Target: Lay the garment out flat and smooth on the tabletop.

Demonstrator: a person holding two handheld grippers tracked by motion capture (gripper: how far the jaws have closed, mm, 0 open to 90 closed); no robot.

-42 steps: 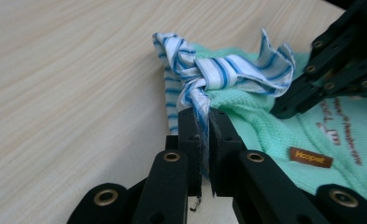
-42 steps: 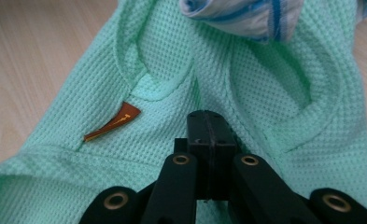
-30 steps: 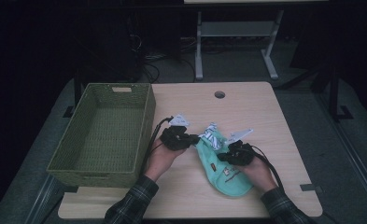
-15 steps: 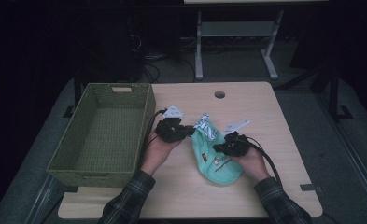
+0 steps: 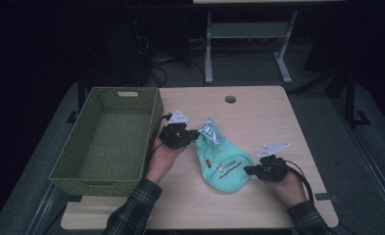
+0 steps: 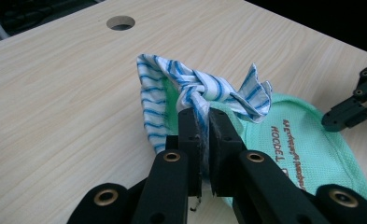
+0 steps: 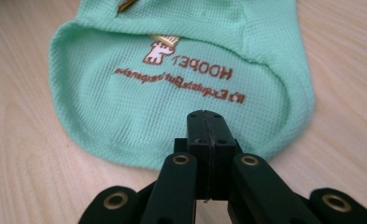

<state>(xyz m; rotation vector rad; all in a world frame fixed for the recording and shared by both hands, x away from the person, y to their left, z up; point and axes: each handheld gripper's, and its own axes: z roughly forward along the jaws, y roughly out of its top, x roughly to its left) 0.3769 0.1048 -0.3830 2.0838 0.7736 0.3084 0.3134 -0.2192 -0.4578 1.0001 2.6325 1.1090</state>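
Between the jaws of the left gripper (image 6: pixel 201 140) sits a pinch of blue striped cloth (image 6: pixel 190 88), squeezed tight. That cloth is bunched at the narrow top of a mint green pouch (image 5: pixel 223 164). The pouch lies flat on the tabletop (image 5: pixel 258 112), and its long way runs from the striped end near the left gripper down to the round end near the person. The right gripper (image 7: pixel 206 133) is closed on nothing, just beside that round end. A green basket (image 5: pixel 107 142) stands to the left.
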